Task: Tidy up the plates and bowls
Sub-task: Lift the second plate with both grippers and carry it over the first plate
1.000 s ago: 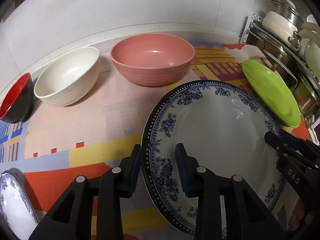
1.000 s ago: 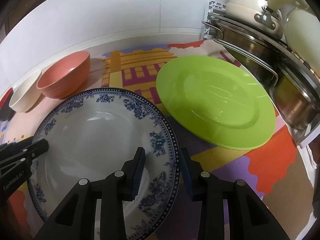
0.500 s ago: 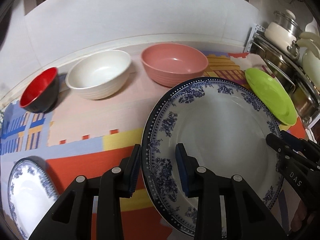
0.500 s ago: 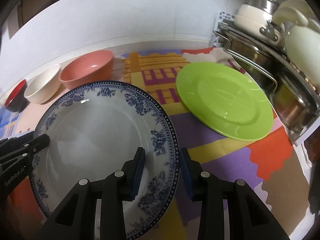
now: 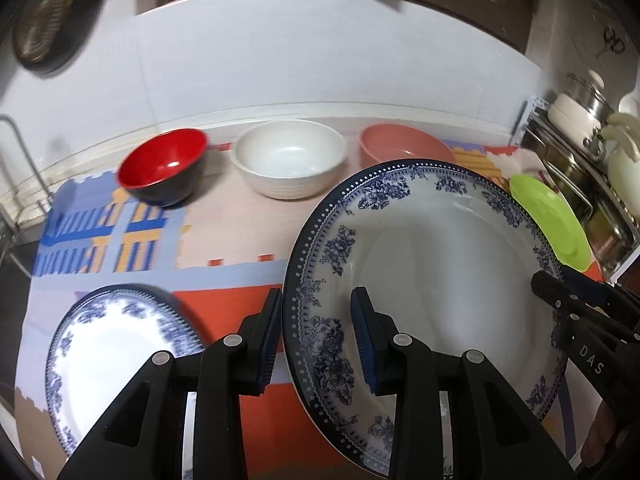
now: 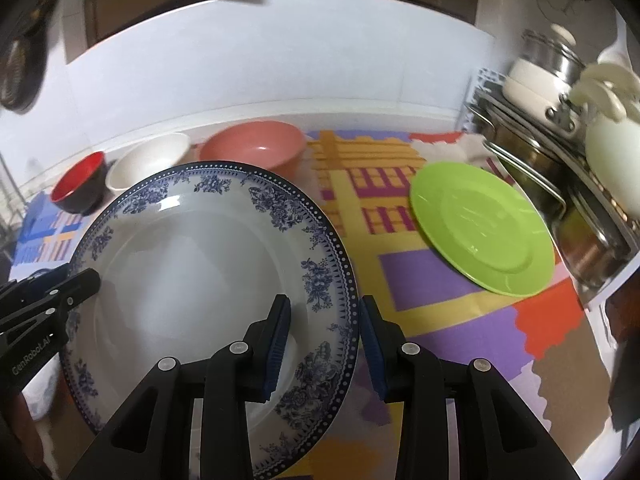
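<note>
1. Your left gripper straddles the left rim of the big blue-patterned plate: one finger under, one on the face. Gap visible on both sides, so I can't tell if it's really clamped.
2. Your right gripper straddles the opposite rim the same way; grip also unclear.
3. The plate is up off the desk, tilted, between both grippers.
4. Small blue-patterned plate lies flat on the mat, below-left of the big one.
5. Back row by the wall, left to right: red bowl, white bowl, pink bowl.
6. Green plate lies flat, right side, beside the pot rack.
</note>
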Demonstrator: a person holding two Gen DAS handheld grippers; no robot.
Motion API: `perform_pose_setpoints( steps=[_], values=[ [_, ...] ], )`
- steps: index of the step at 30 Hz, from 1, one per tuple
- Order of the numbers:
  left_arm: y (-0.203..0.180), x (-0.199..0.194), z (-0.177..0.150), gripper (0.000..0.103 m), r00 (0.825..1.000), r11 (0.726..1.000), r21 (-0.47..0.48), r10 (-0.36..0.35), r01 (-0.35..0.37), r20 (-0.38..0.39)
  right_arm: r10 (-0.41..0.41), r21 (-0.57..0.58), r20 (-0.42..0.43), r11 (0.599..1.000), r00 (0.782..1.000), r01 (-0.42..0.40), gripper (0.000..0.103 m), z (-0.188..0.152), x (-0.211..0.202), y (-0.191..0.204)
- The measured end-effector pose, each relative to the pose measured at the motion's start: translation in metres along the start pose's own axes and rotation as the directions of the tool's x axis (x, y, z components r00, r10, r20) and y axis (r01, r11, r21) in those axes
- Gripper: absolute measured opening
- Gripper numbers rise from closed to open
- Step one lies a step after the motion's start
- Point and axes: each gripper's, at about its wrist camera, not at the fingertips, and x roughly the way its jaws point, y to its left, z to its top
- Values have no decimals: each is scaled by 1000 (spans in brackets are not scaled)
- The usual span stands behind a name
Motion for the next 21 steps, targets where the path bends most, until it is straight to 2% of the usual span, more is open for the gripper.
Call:
perform_pose_setpoints(
  steps=[9, 21],
  values=[
    [41, -33, -11, 34, 998, 998, -49, 44, -42, 36, 40, -44, 32, 998, 999, -38, 36, -1, -24, 42],
    [103, -63, -36, 34, 994, 988, -117, 104, -100, 33, 101, -121, 47, 988, 994, -94, 36, -10, -43, 106]
  ],
)
